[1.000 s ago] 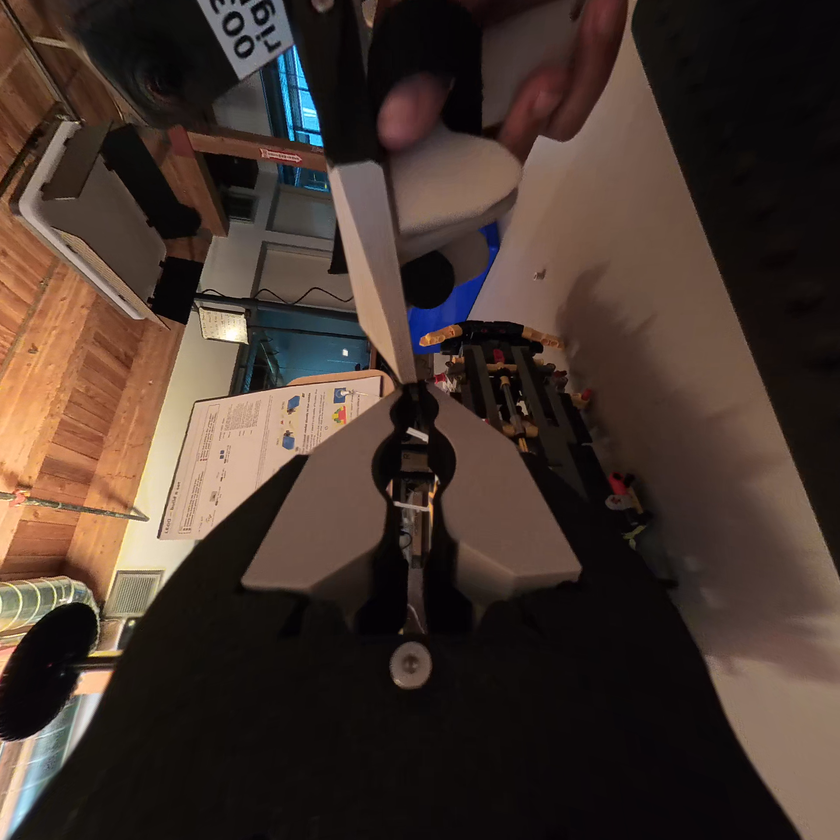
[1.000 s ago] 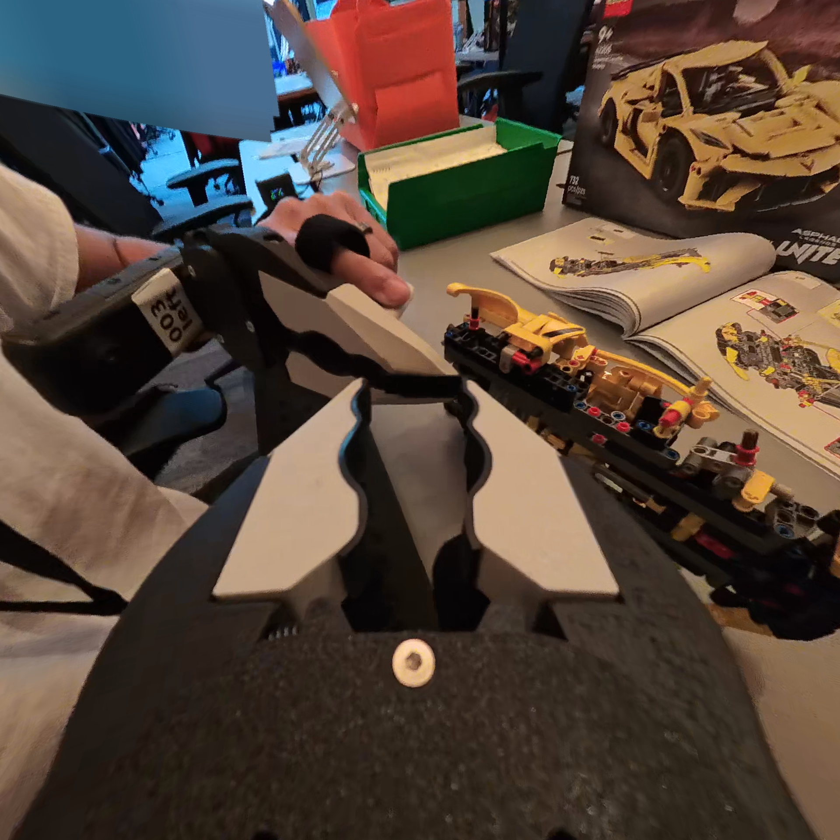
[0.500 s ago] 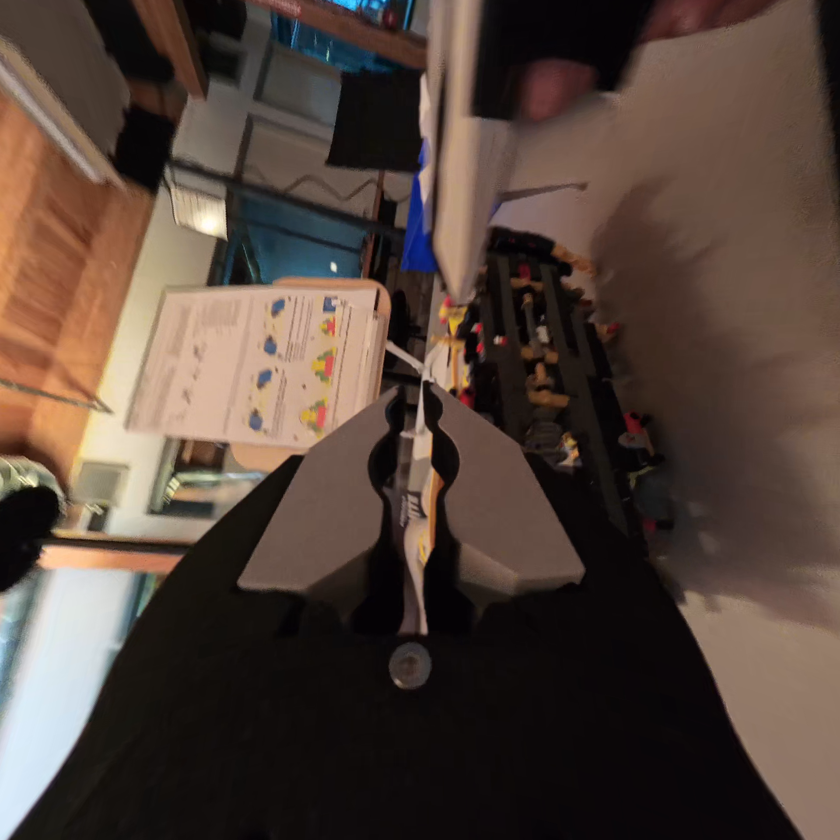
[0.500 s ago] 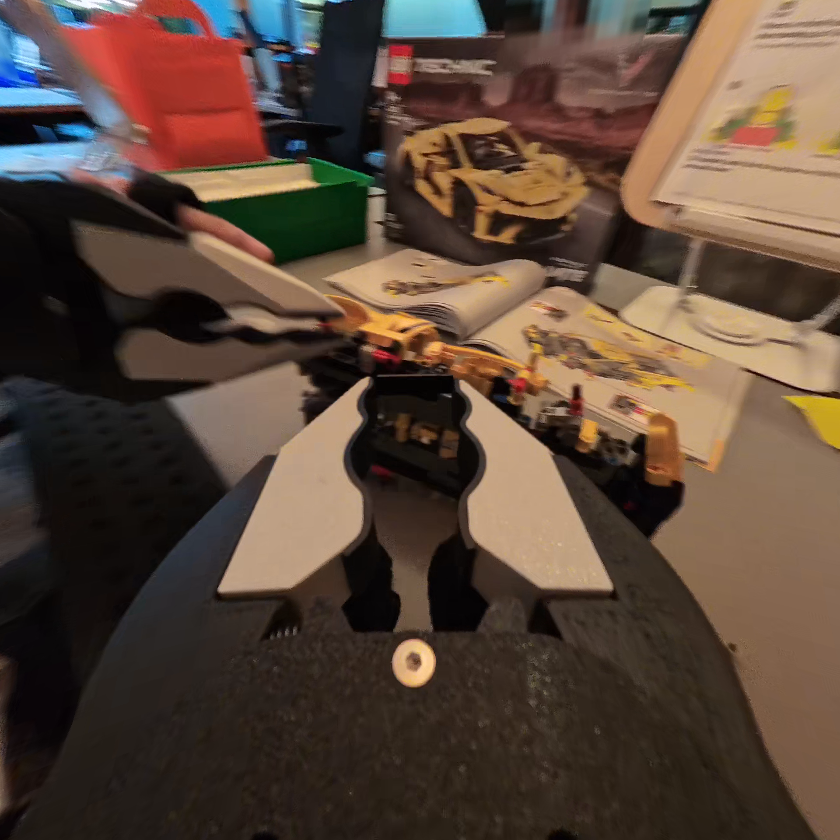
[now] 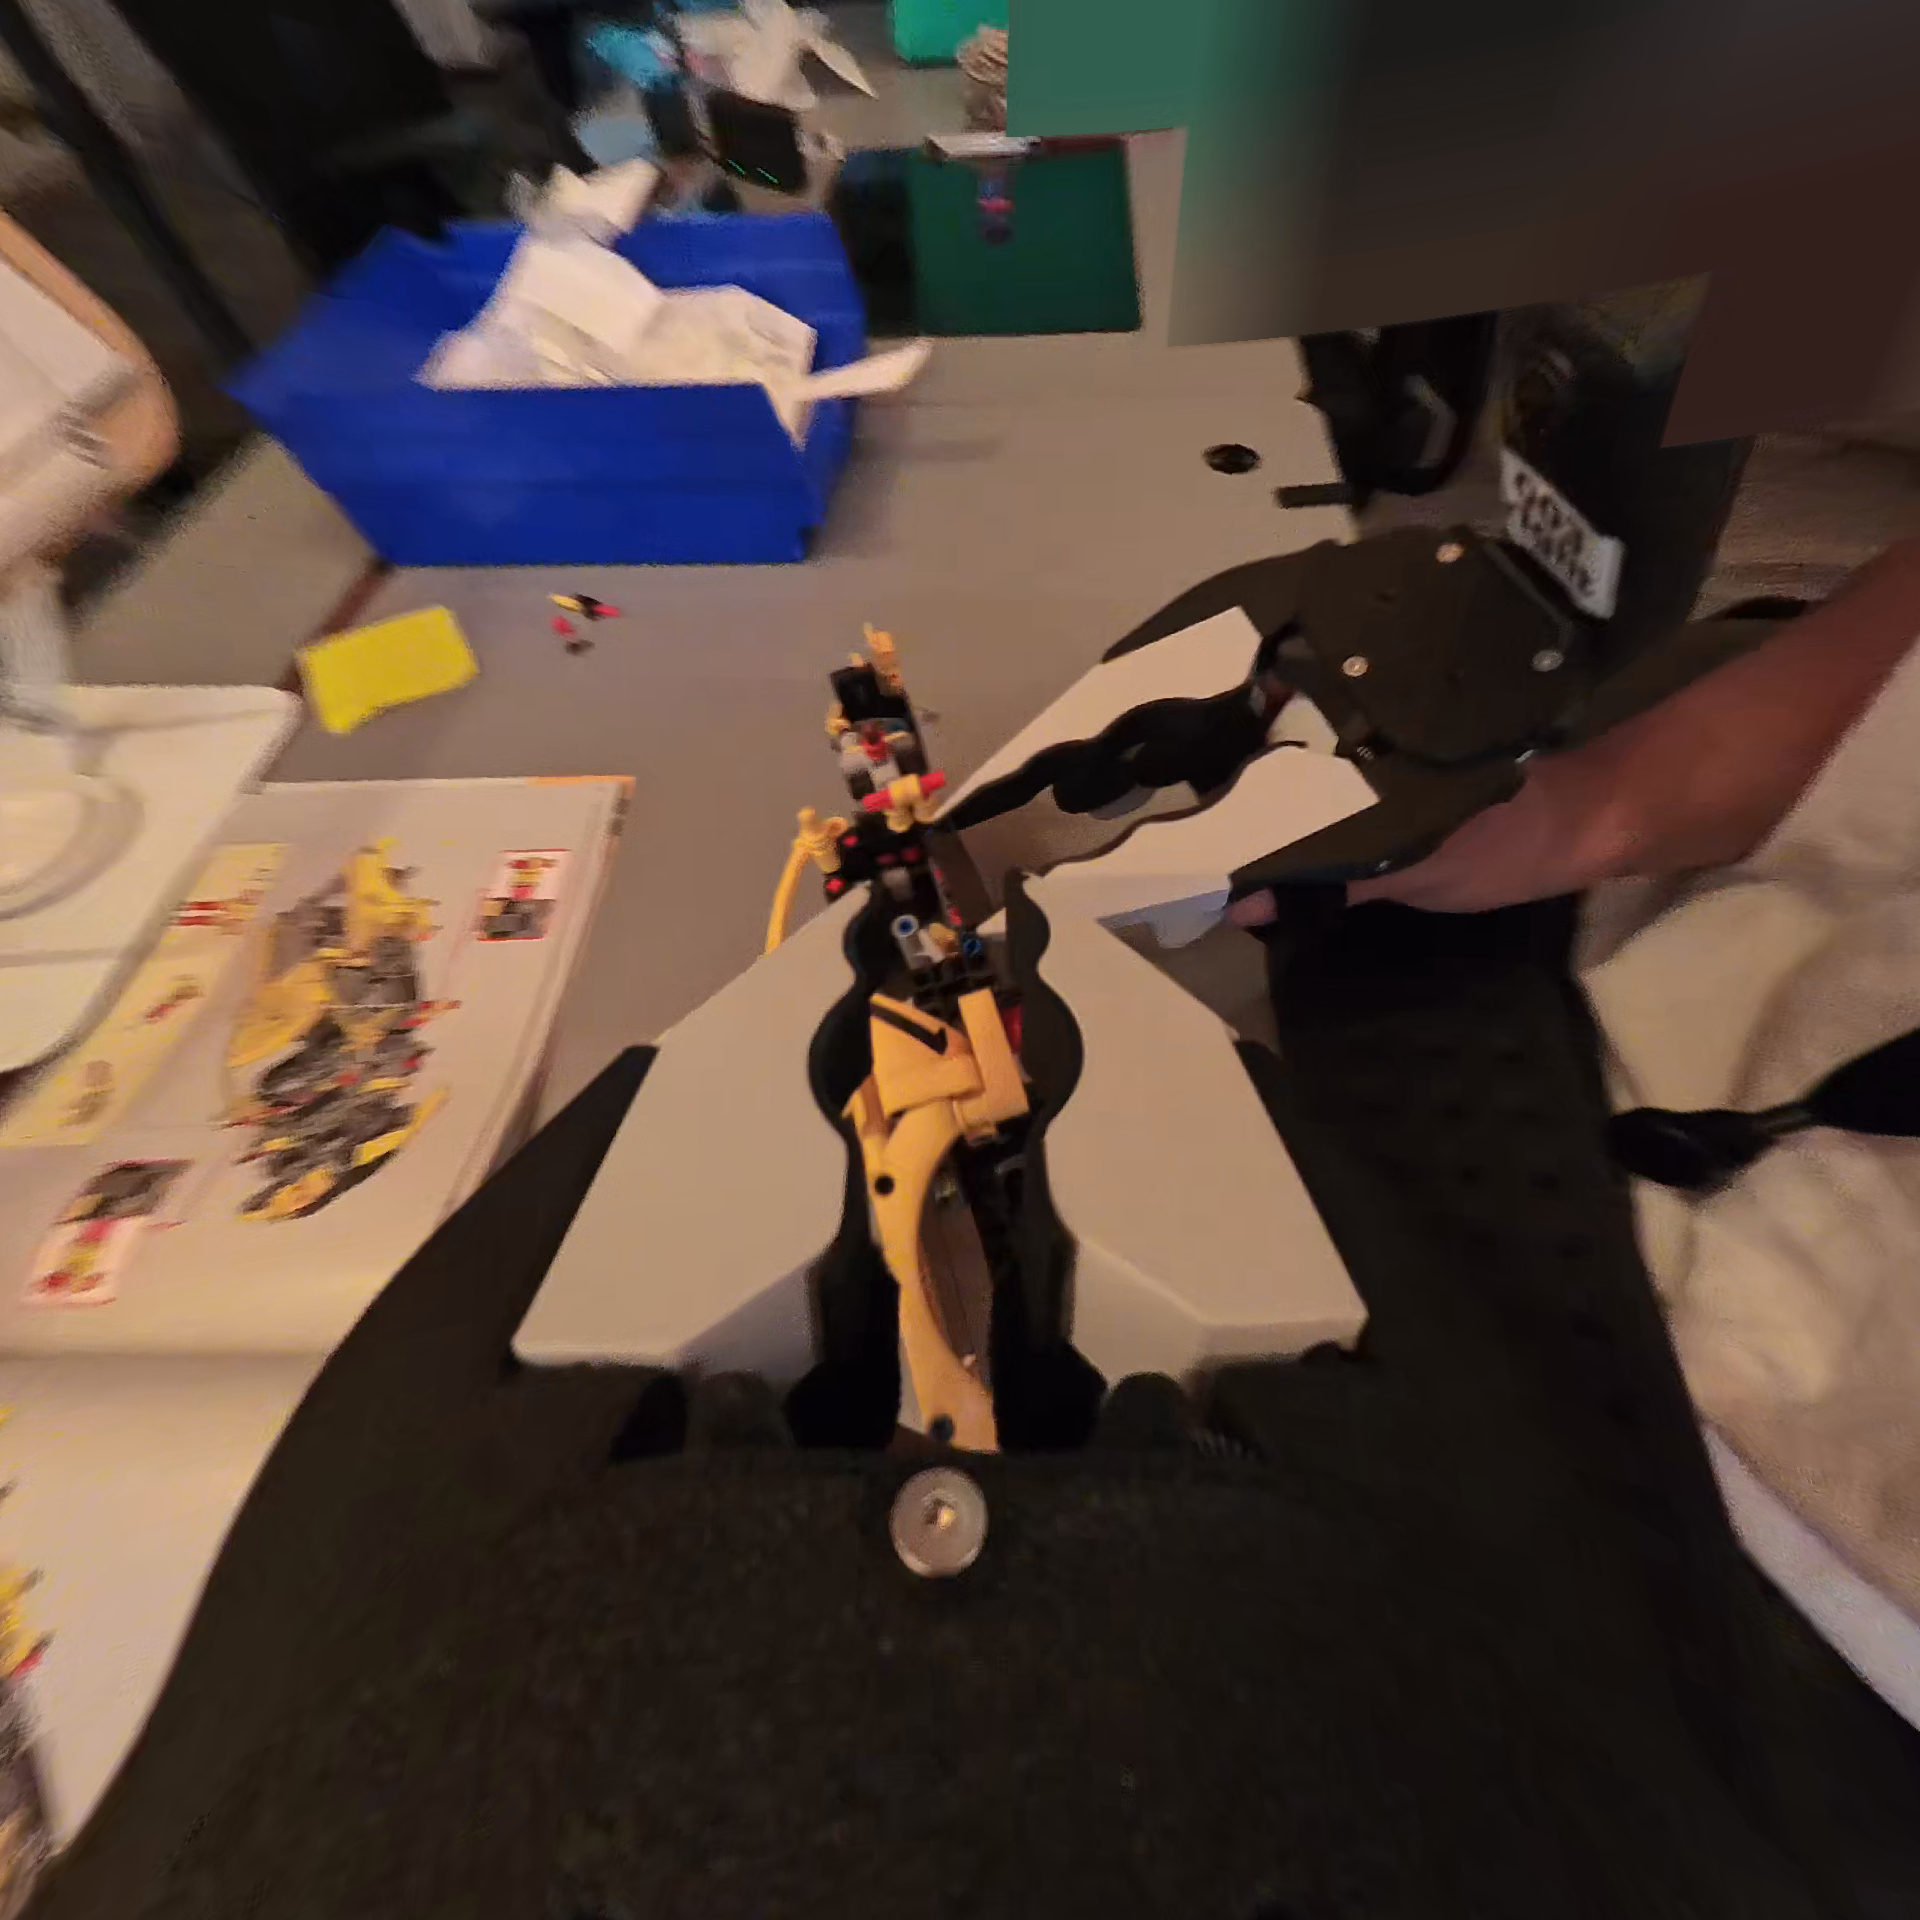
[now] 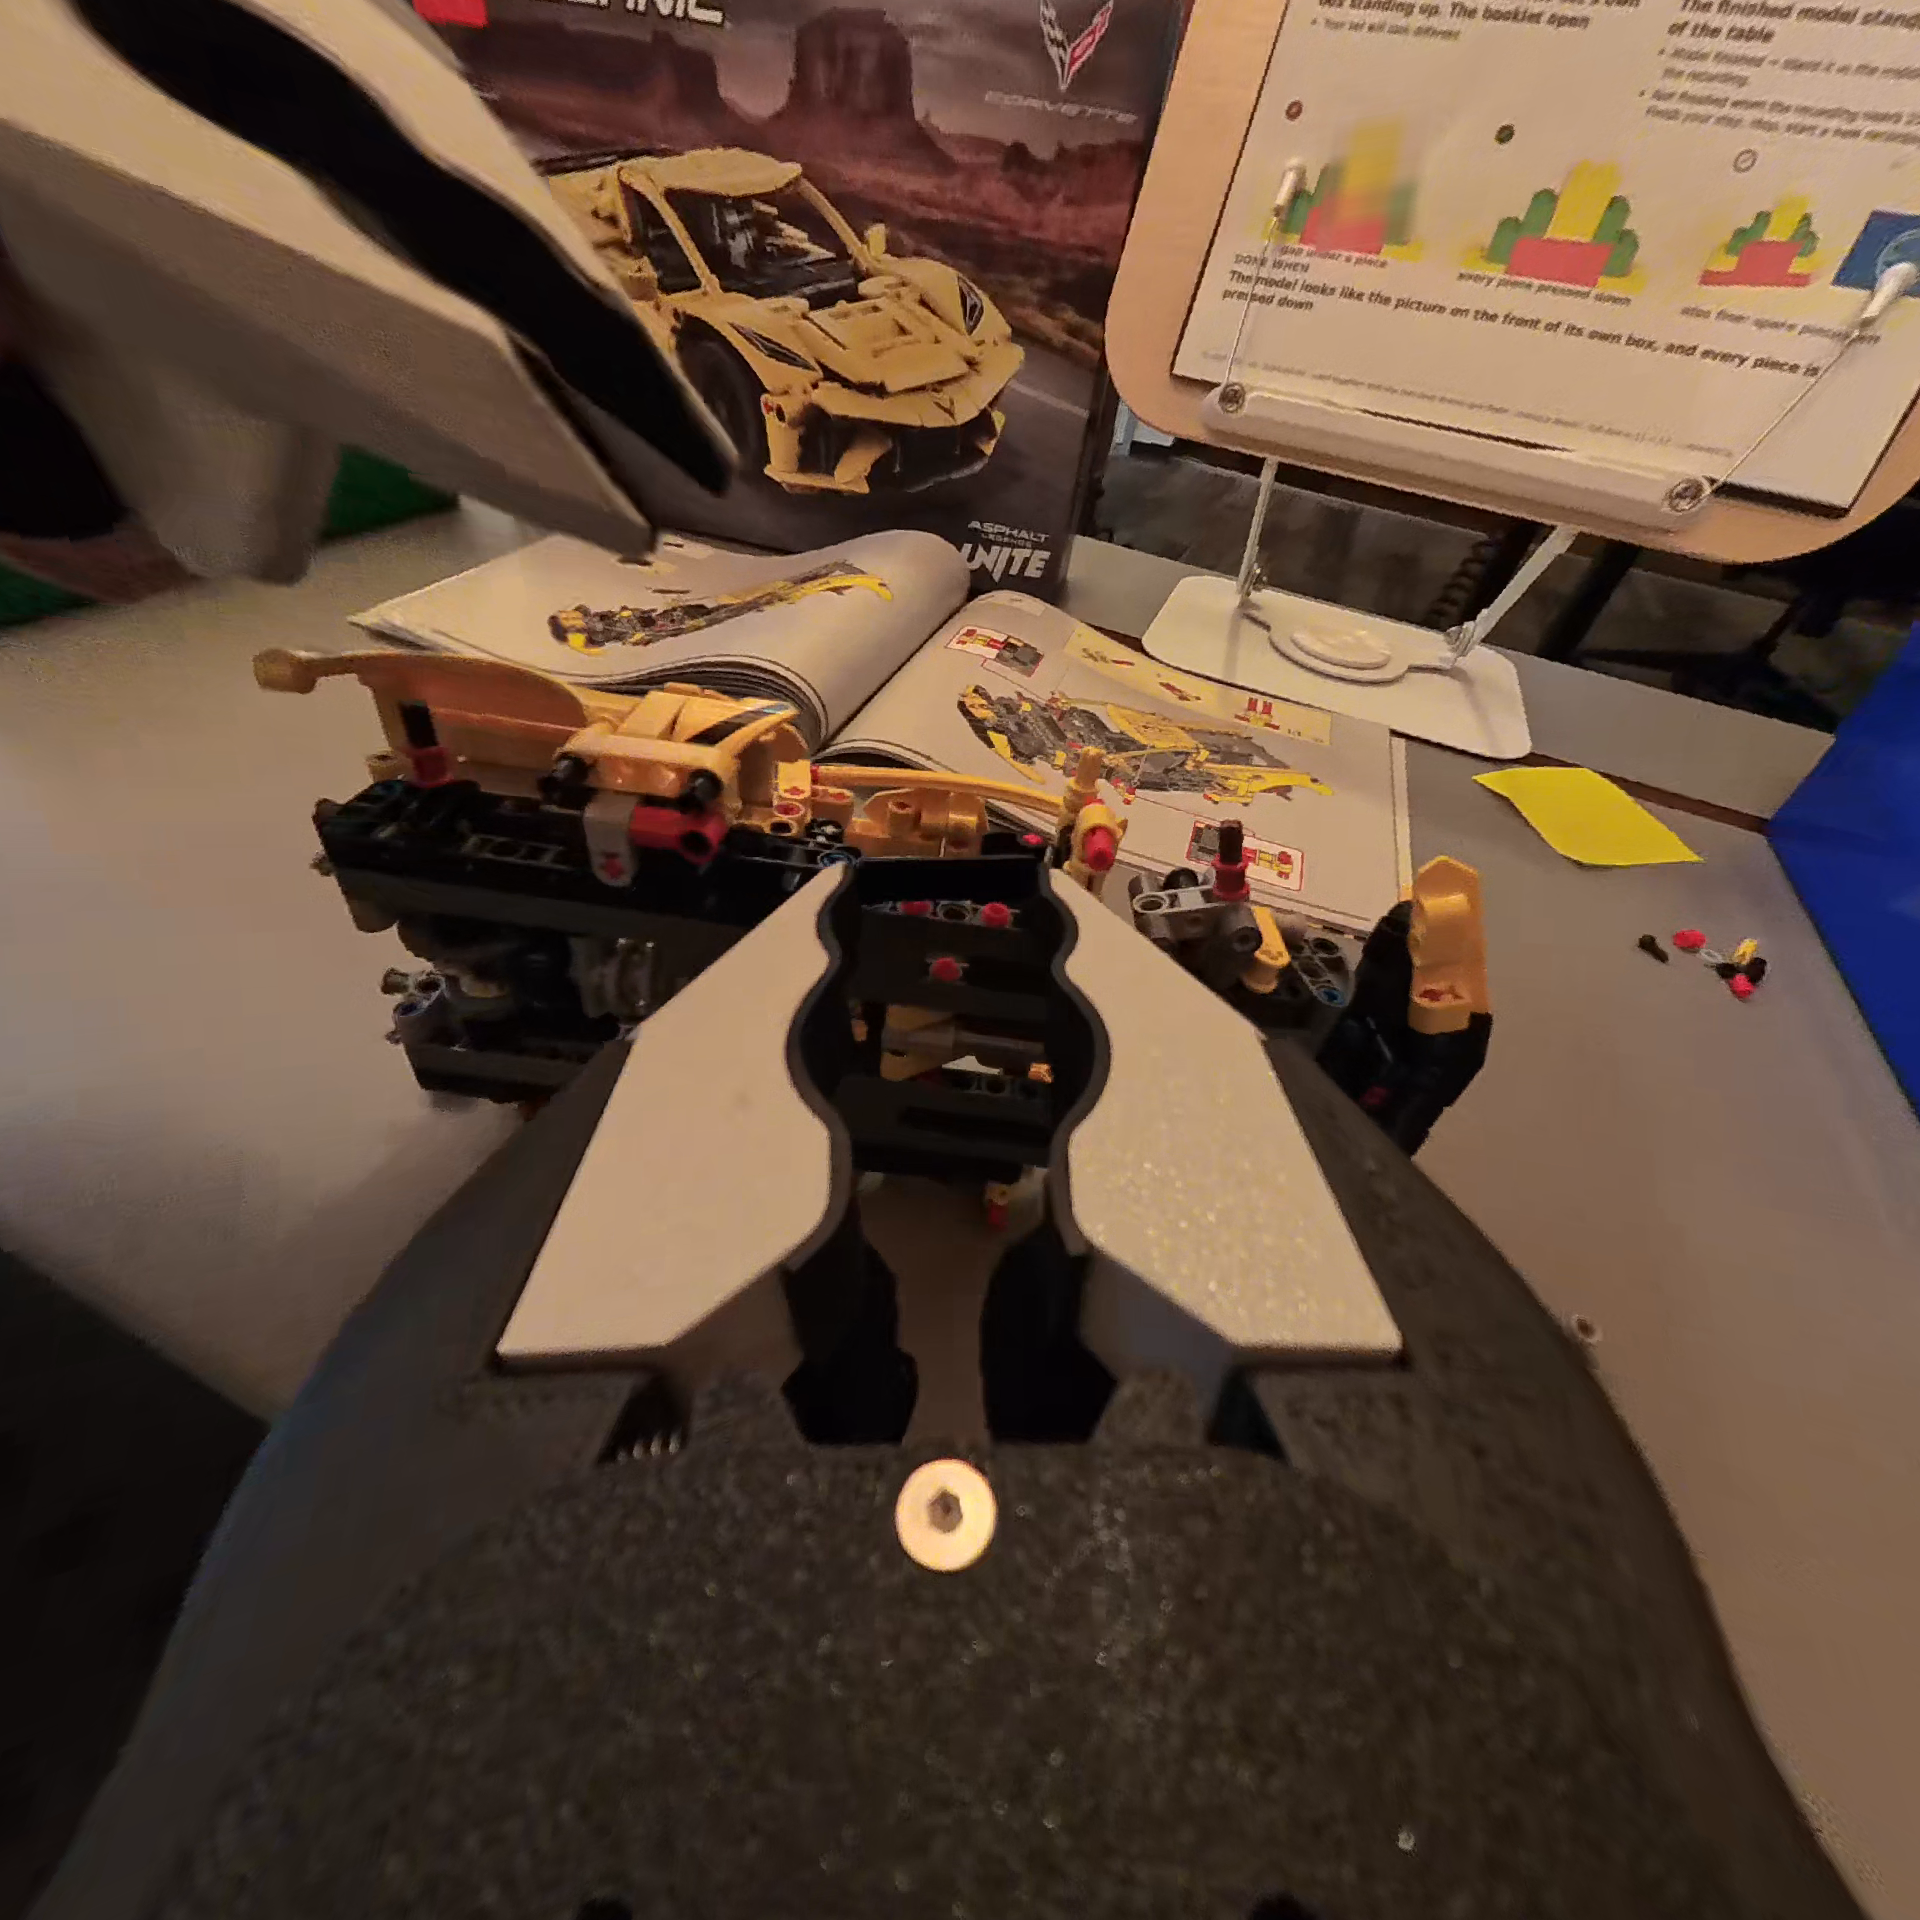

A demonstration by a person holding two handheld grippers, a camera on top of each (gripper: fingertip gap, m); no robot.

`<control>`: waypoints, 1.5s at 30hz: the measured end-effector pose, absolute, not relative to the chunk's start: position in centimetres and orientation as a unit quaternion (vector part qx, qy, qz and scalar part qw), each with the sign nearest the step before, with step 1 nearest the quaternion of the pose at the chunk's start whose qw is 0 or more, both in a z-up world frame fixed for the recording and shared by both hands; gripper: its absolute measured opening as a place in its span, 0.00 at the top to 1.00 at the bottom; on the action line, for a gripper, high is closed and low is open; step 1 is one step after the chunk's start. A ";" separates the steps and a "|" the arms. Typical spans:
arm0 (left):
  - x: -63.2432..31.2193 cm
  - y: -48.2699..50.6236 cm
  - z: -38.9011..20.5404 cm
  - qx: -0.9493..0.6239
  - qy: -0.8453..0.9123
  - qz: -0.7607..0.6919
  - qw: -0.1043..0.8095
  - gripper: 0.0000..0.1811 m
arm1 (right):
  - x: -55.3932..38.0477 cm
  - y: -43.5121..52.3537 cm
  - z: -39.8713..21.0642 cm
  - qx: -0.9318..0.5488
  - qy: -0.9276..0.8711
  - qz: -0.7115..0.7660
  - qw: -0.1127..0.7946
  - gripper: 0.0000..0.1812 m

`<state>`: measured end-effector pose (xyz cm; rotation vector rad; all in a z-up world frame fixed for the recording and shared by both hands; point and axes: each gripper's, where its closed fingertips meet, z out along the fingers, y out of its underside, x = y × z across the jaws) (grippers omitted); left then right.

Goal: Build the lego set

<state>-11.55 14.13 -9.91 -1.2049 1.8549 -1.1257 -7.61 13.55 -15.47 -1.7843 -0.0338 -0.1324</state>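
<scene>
Left wrist view: the left gripper (image 5: 935,914) looked straight down the car model's (image 5: 902,831) long axis, jaws part open around its yellow end, grip uncertain. Right wrist view: the right gripper (image 6: 943,883) faced the model (image 6: 727,831) broadside on the bench (image 6: 1621,1143), jaws open, empty, just short of its black middle.

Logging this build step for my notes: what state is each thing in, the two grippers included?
Lego model: partly built, resting on the table.
left gripper: open, raised, gripping nothing.
right gripper: open, tips at the Lego model.
instruction booklet: open, lying flat.
set box: standing upright.
blue bin: uncovered, holding white paper.
</scene>
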 end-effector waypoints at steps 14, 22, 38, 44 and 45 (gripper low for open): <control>-8.0 12.2 -14.7 -0.471 0.802 -0.353 0.105 0.97 | -7.3 13.5 -15.2 -0.775 -0.023 -0.105 0.622 0.83; -7.4 11.9 -15.0 -0.514 0.794 -0.306 0.108 1.00 | -7.6 13.3 -15.0 -0.776 -0.062 -0.142 0.612 0.83; -7.2 12.3 -15.2 -0.584 0.781 -0.222 -0.015 1.00 | 1.7 11.2 -13.0 -0.744 -0.333 0.151 0.559 0.70; -7.8 12.2 -15.4 -0.613 0.763 -0.203 -0.029 1.00 | 1.5 13.0 -13.2 -0.659 -0.335 0.375 0.559 0.66; -7.9 12.0 -15.4 -0.613 0.764 -0.200 -0.030 1.00 | 1.0 13.1 -14.1 -0.663 -0.351 0.363 0.553 0.65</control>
